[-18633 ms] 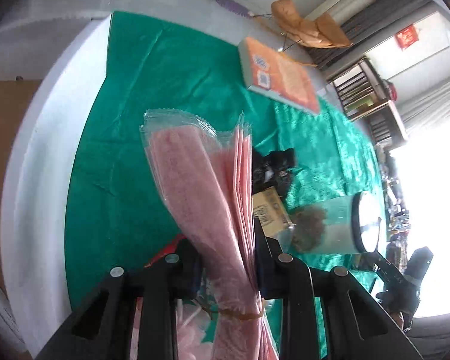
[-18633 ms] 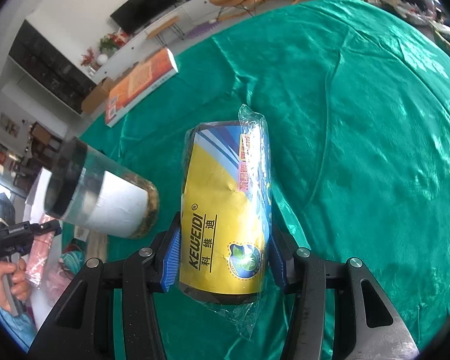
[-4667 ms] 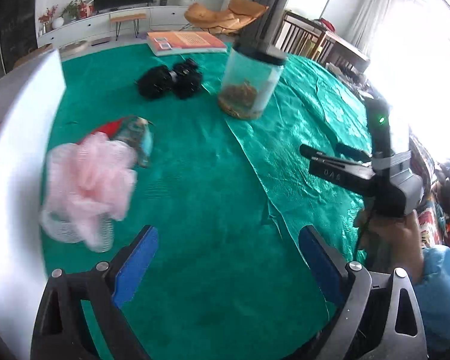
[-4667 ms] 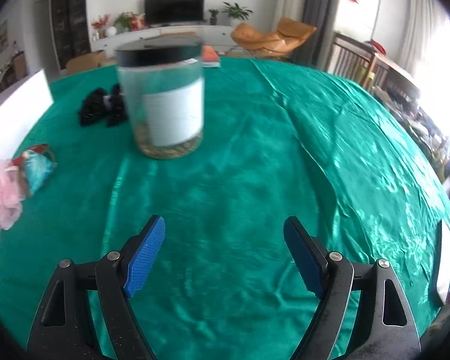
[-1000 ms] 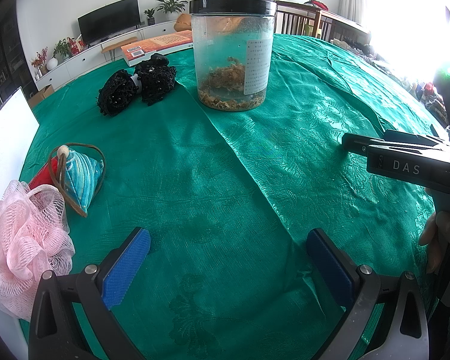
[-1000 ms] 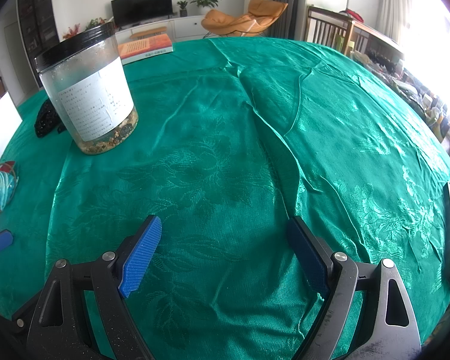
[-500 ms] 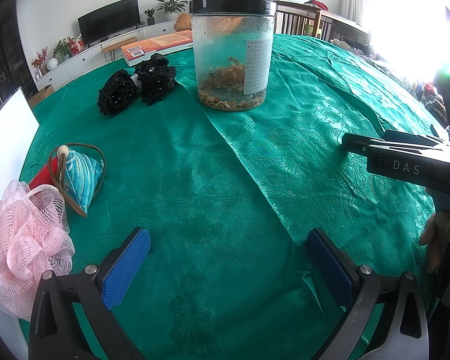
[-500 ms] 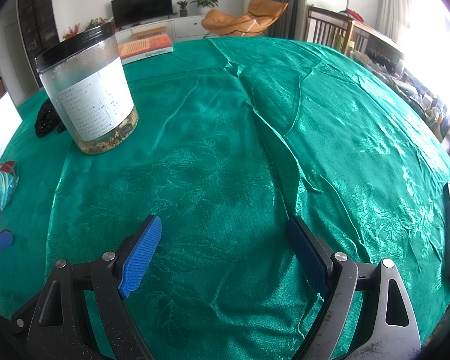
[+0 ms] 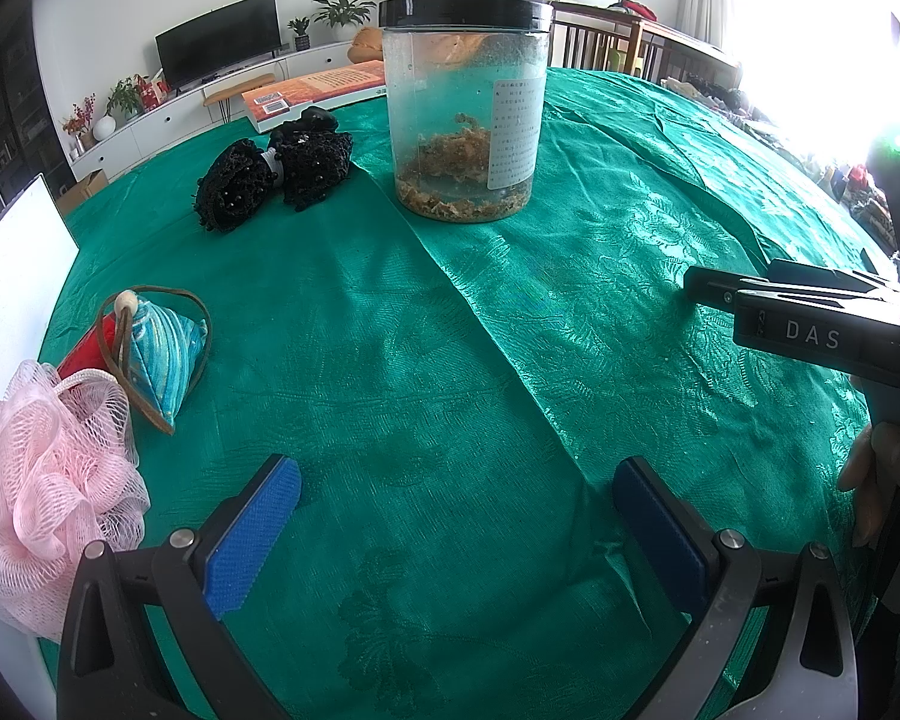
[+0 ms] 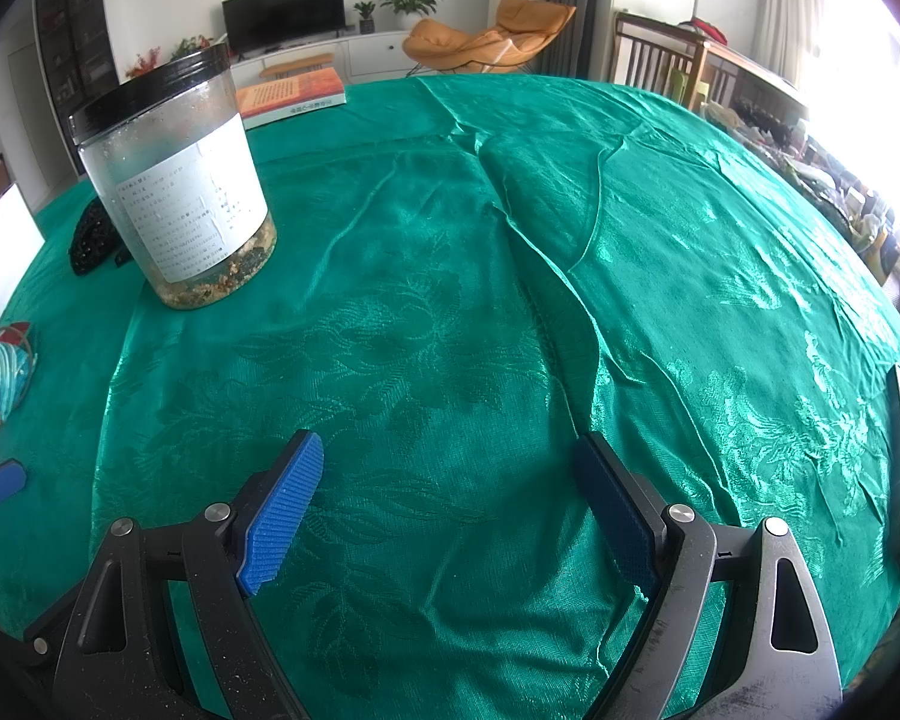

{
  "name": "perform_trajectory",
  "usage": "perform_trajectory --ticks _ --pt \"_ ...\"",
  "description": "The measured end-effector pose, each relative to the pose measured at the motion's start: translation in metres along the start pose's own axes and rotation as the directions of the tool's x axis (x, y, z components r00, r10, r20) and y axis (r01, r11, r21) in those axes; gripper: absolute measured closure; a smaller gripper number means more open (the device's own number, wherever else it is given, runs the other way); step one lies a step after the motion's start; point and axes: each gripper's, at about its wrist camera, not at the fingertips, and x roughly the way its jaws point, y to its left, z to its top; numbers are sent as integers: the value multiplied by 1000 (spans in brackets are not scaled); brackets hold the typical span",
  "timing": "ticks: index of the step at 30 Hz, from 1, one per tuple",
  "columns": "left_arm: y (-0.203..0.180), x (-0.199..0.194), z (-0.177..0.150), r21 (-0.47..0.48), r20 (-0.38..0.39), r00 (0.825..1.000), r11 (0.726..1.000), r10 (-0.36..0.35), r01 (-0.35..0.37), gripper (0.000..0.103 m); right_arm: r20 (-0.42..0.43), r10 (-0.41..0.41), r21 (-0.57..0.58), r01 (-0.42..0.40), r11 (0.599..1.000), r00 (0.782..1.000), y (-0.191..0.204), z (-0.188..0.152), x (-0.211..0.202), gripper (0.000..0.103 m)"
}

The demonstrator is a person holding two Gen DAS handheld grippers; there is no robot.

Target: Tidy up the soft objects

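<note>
Unmoved since half a second earlier: both grippers, left (image 9: 459,516) and right (image 10: 450,498), wide, empty. Left of clear plastic jar (image 9: 465,108): pink mesh bath pouf (image 9: 42,480), light, springy; best pinched mid-ruffle.

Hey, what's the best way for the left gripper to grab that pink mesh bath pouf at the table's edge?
Probably pinch the pink mesh pouf across its bunched, ruffled middle, coming from above and slightly from the right, over the green cloth. Its netting is soft and compressible, so the open left gripper can close anywhere on it. Avoid the thin white cord loop, which lies flat and slack.
</note>
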Motion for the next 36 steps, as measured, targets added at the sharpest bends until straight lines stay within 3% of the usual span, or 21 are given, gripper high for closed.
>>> perform_trajectory --ticks 31,36 --pt "0 -3 -3 -26 -14 1000 999 24 -25 0 0 0 1 0 1000 1000 0 0 0 16" --pt "-9 -38 -34 -67 -67 998 998 -4 -1 0 0 -1 1 1 1000 1000 0 0 0 16"
